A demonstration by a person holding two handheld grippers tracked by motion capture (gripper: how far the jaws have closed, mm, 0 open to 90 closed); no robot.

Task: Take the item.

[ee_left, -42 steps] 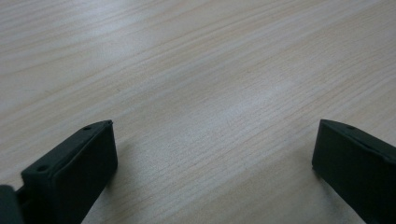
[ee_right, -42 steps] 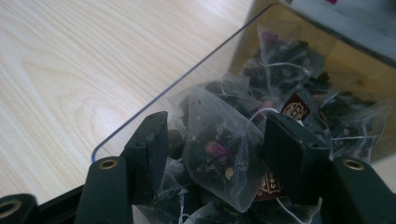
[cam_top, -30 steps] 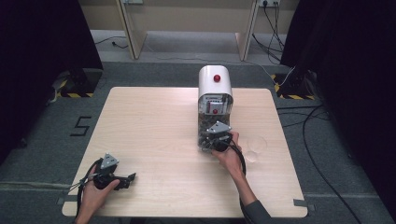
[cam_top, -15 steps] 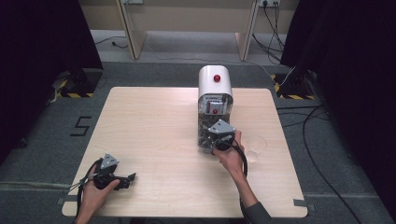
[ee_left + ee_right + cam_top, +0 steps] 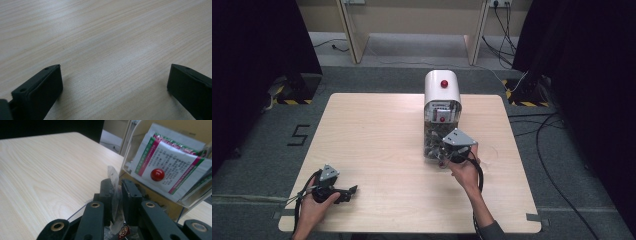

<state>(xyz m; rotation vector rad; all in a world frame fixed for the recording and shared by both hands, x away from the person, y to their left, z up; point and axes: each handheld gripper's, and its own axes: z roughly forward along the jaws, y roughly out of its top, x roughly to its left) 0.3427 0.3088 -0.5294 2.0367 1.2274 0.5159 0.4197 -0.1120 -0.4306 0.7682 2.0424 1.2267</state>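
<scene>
A white dispenser box [image 5: 441, 89] with a red knob [image 5: 444, 83] on top stands at the table's far middle. Its clear front [image 5: 140, 152] holds printed white-and-green sachets [image 5: 172, 161] behind another red knob [image 5: 157, 174]. My right gripper [image 5: 443, 159] is at the foot of the dispenser's front. In the right gripper view that gripper [image 5: 117, 192] is shut on a small clear plastic sachet [image 5: 113, 176], which stands on edge between the pads. My left gripper [image 5: 352, 190] rests low at the table's near left, and its jaws [image 5: 113, 75] stand wide apart over bare wood.
The light wooden table [image 5: 377, 135] stretches wide between the two hands. Beyond its far edge stand wooden table legs [image 5: 353, 30]. Cables [image 5: 552, 150] trail over the grey floor on the right, and dark curtains hang on both sides.
My right gripper has moved a little away from me, up along the dispenser's front. The left hand has kept still.
</scene>
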